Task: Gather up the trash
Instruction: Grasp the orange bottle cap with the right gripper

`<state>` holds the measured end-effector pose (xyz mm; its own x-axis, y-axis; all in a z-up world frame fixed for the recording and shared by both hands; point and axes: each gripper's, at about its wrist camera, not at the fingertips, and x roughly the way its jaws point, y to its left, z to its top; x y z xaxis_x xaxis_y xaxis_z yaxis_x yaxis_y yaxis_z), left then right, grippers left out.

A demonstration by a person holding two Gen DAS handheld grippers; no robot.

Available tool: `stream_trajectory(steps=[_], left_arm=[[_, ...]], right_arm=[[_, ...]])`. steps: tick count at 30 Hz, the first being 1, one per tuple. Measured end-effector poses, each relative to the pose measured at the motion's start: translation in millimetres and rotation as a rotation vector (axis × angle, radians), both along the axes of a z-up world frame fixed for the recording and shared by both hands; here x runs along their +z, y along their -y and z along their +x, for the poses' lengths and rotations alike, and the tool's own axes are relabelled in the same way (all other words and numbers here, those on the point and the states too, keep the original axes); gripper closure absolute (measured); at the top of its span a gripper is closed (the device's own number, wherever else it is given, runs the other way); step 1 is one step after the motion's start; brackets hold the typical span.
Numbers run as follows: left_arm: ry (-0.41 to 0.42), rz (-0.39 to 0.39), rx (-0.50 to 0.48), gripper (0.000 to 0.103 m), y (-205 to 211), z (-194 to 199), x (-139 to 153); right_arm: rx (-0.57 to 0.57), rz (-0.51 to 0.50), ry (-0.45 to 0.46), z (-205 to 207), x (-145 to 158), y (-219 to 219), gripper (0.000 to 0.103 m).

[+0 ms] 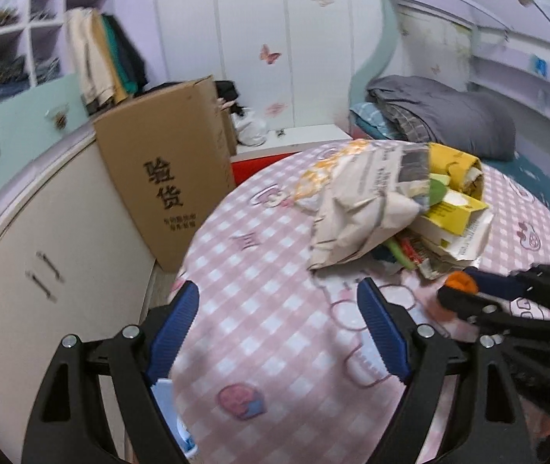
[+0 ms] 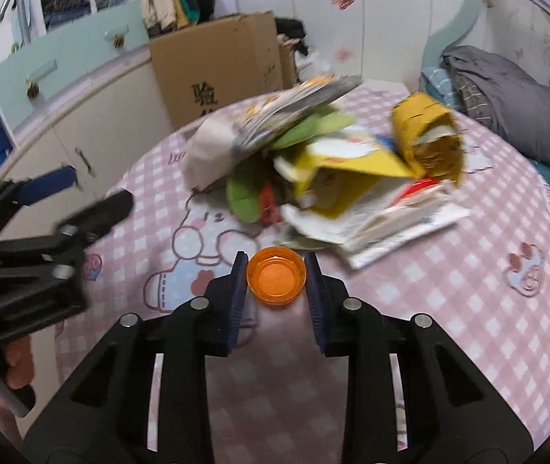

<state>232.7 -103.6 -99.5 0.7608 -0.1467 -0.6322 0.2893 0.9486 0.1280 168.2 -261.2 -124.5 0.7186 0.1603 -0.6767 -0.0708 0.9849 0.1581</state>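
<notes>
A bedroom with lilac walls and butterfly stickers; the work happens on a bed under a pink checked cartoon sheet. The orange bottle cap lies open side up, between the blue pads of the right claw, which has closed in until they sit just beside the cap's rim; whether they press yet is hard to tell. The left claw is spread wide, empty. Squeeze evenly at the rim, low, so it cannot pop out. Behind lies the pile of paper trash.
</notes>
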Motion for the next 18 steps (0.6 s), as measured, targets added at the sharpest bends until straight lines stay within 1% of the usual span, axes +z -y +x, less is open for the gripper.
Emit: stream_trajectory(steps=[5, 8, 9, 12, 15, 16, 18], left_arm=[[0.023, 0.008, -0.074, 0.021, 27.8, 6.0, 0.6], [0.027, -0.013, -0.121, 0.021, 40.1, 9.9, 2.2], [0.03, -0.008, -0.141, 0.021, 45.5, 11.5, 1.9], [0.045, 0.033, -0.163, 0.021, 58.4, 16.5, -1.3], [0.034, 0.018, -0.191, 0.021, 62.3, 23.6, -2.7], [0.031, 0.013, -0.202, 0.022, 62.8, 26.0, -3.0], [0.02, 0.018, -0.215, 0.038, 65.0, 30.5, -5.7]], right_arm=[[-0.031, 0.049, 0.057, -13.1, 11.2, 19.9, 0.074], [-0.058, 0.066, 0.083, -14.6, 14.4, 28.4, 0.074], [-0.067, 0.073, 0.092, -16.0, 15.0, 32.1, 0.074], [-0.081, 0.083, 0.105, -12.5, 17.2, 33.9, 0.074], [-0.082, 0.093, 0.106, -6.6, 17.2, 33.2, 0.074], [-0.084, 0.095, 0.107, -5.9, 17.1, 33.0, 0.074], [-0.088, 0.099, 0.107, -2.5, 17.9, 32.0, 0.074]])
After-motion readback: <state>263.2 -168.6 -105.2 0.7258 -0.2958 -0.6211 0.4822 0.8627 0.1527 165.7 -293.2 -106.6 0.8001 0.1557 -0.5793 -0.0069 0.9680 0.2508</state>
